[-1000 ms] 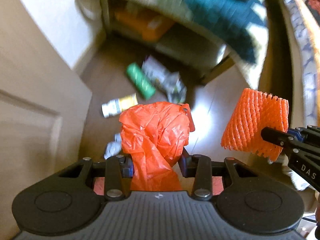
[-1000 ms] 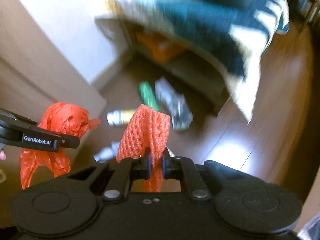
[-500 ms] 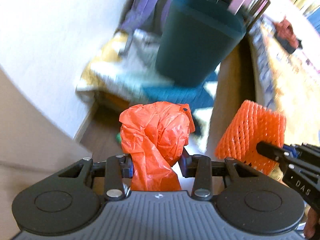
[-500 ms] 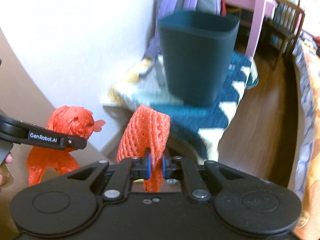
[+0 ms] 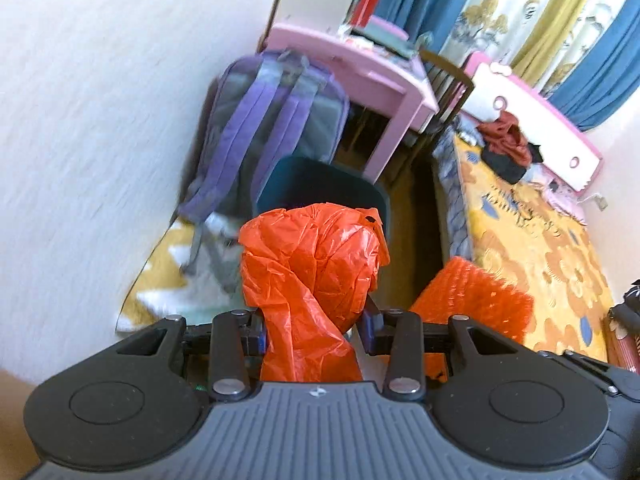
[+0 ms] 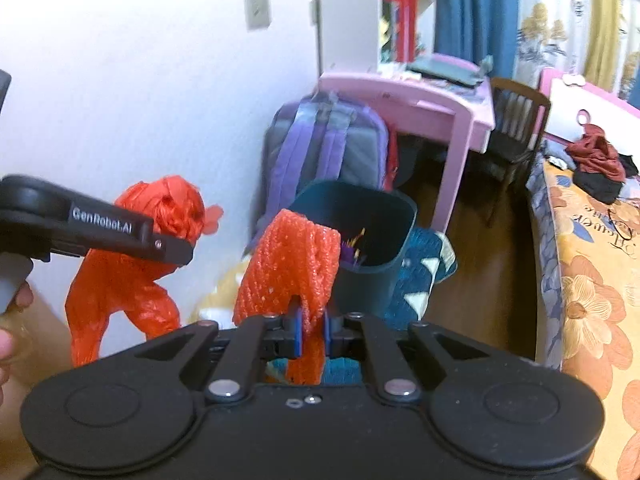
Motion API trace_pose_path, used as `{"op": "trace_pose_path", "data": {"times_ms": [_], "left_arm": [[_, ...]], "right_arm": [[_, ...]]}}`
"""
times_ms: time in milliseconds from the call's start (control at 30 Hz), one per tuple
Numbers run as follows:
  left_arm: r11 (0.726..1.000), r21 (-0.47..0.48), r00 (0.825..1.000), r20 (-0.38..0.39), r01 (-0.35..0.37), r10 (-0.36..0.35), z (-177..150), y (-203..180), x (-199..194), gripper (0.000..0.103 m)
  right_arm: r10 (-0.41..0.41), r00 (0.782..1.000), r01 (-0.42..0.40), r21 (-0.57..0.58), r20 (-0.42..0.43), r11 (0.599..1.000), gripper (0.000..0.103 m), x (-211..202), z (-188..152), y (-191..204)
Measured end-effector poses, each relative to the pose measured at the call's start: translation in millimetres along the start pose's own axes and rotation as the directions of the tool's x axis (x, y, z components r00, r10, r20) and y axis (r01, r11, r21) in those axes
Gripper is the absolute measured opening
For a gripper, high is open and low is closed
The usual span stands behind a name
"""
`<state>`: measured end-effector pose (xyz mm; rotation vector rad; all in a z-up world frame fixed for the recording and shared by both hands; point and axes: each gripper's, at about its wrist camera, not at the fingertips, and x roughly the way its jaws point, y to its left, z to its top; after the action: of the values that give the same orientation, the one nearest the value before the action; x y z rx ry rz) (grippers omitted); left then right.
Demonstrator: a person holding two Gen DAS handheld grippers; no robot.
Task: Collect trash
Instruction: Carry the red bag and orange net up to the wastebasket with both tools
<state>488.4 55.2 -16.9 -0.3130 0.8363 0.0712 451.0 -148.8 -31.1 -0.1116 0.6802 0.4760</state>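
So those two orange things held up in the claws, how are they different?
The plastic bag is thin, shiny, crinkled film bunched into a lump; the foam net is a matte mesh sleeve full of small holes. The left claw holds the bag wide; the right claw pinches the net nearly shut. Both are orange trash near the dark bin.

Ahead of the grippers a white wall (image 6: 140,80) meets a pink desk (image 6: 432,100) with a purple backpack (image 6: 332,152) leaning at its side, a dark chair (image 6: 516,120) and blue curtains (image 6: 468,8) beyond, and a flowered bed (image 5: 540,248) along the right over brown wooden floor (image 6: 492,260).
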Motion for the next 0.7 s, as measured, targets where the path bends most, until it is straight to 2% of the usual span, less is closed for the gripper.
{"op": "trace_pose_path", "data": {"times_ms": [167, 300, 367, 467, 700], "left_arm": [[1.000, 0.030, 1.000, 0.012, 0.006, -0.006, 33.1, -18.7, 24.5, 0.039], [1.000, 0.011, 1.000, -0.006, -0.024, 0.024, 60.0, -25.8, 67.2, 0.039], [0.999, -0.015, 0.999, -0.032, -0.040, 0.039, 76.1, -26.7, 96.1, 0.039], [0.994, -0.045, 0.993, -0.066, -0.100, 0.097, 98.6, -28.1, 141.2, 0.039], [0.976, -0.109, 0.975, -0.144, -0.186, 0.170, 135.3, -24.9, 218.3, 0.039]], "right_arm": [[-0.019, 0.999, 0.019, -0.006, 0.037, 1.000, 0.009, 12.0, 33.2, -14.2], [0.002, 1.000, -0.002, -0.032, 0.020, 0.999, 0.009, 52.8, 55.8, -40.9], [0.013, 1.000, -0.013, -0.048, 0.000, 0.999, 0.009, 78.1, 66.3, -56.9], [0.030, 0.999, -0.032, -0.068, -0.041, 0.997, 0.009, 121.3, 80.7, -81.2], [0.066, 0.979, -0.103, -0.188, -0.192, 0.977, 0.009, 210.5, 92.5, -99.1]]}}
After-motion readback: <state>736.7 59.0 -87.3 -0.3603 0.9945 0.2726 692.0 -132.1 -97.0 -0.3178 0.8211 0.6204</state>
